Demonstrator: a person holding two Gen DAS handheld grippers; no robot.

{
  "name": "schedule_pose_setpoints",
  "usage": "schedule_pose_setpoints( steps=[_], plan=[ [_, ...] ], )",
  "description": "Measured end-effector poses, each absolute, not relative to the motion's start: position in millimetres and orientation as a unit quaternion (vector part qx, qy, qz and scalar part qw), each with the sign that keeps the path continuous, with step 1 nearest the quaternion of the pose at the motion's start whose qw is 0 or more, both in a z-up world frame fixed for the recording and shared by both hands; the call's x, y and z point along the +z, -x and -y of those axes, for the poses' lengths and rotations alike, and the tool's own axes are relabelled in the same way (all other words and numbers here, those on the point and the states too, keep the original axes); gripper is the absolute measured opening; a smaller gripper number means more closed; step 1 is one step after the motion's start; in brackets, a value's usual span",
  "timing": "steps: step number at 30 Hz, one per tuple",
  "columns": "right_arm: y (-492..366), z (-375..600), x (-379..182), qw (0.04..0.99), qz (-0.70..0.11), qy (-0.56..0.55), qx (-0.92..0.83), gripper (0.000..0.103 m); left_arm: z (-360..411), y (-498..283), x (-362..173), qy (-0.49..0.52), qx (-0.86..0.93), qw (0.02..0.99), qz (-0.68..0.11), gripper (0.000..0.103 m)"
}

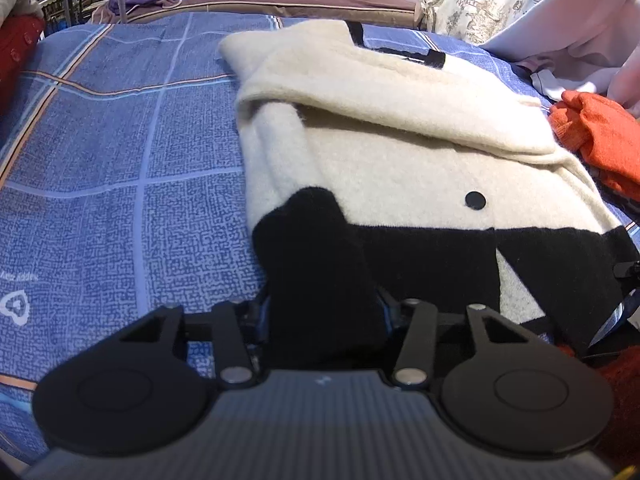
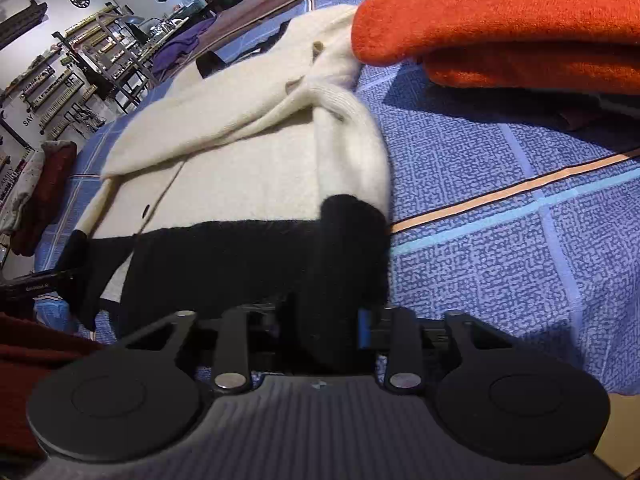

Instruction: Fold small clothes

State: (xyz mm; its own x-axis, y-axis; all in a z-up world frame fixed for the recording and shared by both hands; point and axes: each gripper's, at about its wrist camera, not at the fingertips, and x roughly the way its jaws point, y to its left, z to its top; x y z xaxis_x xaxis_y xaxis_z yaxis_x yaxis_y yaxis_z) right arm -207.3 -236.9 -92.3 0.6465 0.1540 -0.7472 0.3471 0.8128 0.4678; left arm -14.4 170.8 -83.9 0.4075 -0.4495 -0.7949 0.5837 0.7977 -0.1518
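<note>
A cream cardigan (image 1: 400, 148) with a black hem band lies flat on the bed (image 1: 120, 140), sleeves already folded in across the body, a black button (image 1: 475, 200) showing near the middle; the step in hand looks like the grab before folding the bottom half up toward the collar; the left claw (image 1: 320, 312) is pinching the black cuff and hem corner (image 1: 316, 248) on its side, the cloth bunched between the jaws; the right claw (image 2: 332, 320) is likewise pinching the black corner (image 2: 352, 248) on the other side, beside the cream sleeve (image 2: 352, 136); an orange sweater (image 2: 500, 20) sits near the cardigan's far right edge; the next move seems to call for both hands lifting together, level with each other, carrying the hem over the body and laying it down short of the collar, keeping the tucked sleeves from sliding out and steering clear of the orange sweater
</note>
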Motion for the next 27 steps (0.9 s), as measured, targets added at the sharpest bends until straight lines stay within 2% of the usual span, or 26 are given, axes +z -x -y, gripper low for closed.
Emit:
schedule_pose_setpoints(
  steps=[5, 13, 20, 27],
  plan=[
    [209, 237, -90, 0.854, -0.416, -0.309, -0.047, 0.019, -179, 8, -84, -0.047, -0.303, 0.834, -0.458, 0.036],
    [189, 240, -67, 0.858, -0.407, -0.314, -0.001, 0.016, -165, -12, -66, -0.047, -0.303, 0.827, -0.471, 0.014],
    [128, 270, -24, 0.875, -0.352, -0.329, 0.045, 0.014, -130, -70, -14, -0.013, -0.329, 0.848, -0.415, 0.013],
    [102, 280, -4, 0.884, -0.346, -0.306, 0.067, 0.014, -101, -93, 3, -0.014, -0.344, 0.845, -0.409, 0.013]
  ],
)
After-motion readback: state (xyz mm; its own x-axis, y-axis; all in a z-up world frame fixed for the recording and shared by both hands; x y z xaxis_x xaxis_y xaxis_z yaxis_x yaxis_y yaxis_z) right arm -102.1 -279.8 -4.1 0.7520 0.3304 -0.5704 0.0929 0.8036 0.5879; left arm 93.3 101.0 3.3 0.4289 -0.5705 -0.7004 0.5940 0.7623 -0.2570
